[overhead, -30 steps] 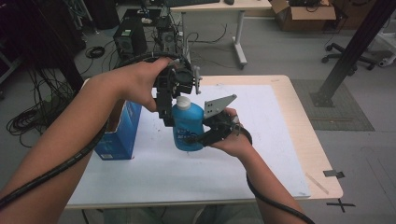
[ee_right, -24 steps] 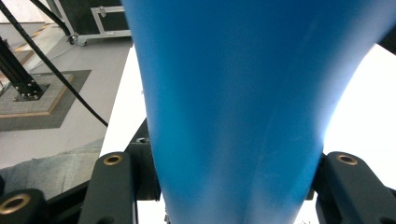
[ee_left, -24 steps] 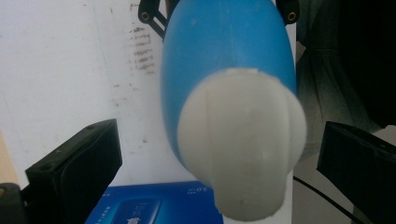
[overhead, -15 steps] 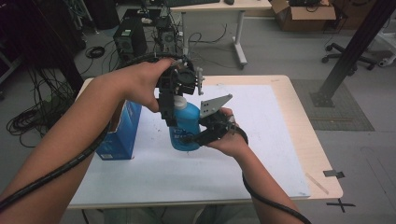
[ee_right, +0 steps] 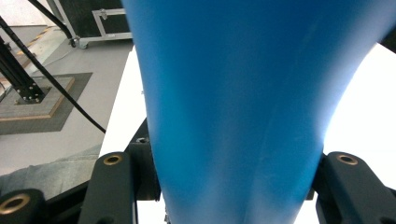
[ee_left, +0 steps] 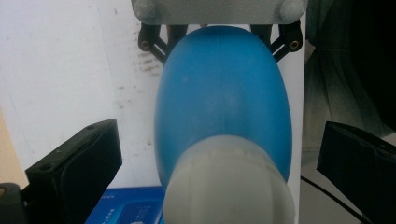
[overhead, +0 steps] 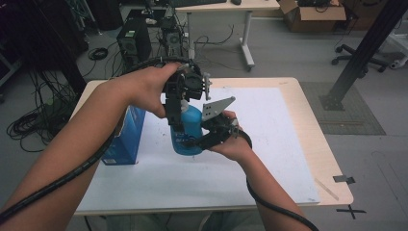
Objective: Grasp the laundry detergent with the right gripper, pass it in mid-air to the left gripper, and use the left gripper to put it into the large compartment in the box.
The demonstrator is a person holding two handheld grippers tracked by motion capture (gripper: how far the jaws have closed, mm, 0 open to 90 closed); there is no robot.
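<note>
One blue bottle (overhead: 188, 131) with a pale white cap, held above the table (overhead: 288, 144) centre; right gripper (overhead: 198, 143) jaws clench its body, left gripper (overhead: 176, 115) jaws stand released around the cap. One blue box (overhead: 122, 139) stands left.

Your table (overhead: 308, 144), in the middle of the high view, has a pale wooden top with a large white sheet (overhead: 269, 144) spread over most of it. A blue box (overhead: 126, 137) stands on the sheet's left part, close to the table's left edge.
</note>
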